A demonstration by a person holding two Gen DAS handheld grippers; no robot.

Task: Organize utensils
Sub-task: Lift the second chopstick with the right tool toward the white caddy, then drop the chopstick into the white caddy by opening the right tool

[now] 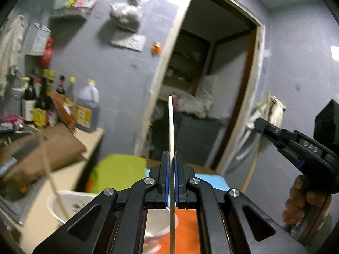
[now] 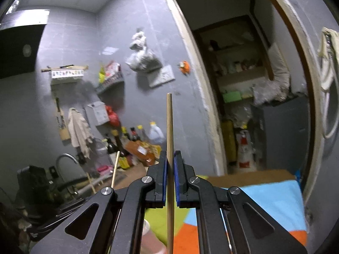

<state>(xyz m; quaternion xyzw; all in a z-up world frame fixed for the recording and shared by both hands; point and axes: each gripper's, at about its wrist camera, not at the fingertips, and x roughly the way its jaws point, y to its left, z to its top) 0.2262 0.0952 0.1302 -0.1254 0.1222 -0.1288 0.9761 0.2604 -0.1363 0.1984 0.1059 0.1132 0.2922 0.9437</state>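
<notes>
The left gripper (image 1: 171,158) is clamped on a pale, thin wooden chopstick (image 1: 171,127), long axis upright between the pads, upper tip toward the open doorway (image 1: 211,84). The right gripper (image 2: 169,158) likewise pinches a light-brown wooden chopstick (image 2: 169,127), standing upright above a multicoloured mat (image 2: 275,207).
</notes>
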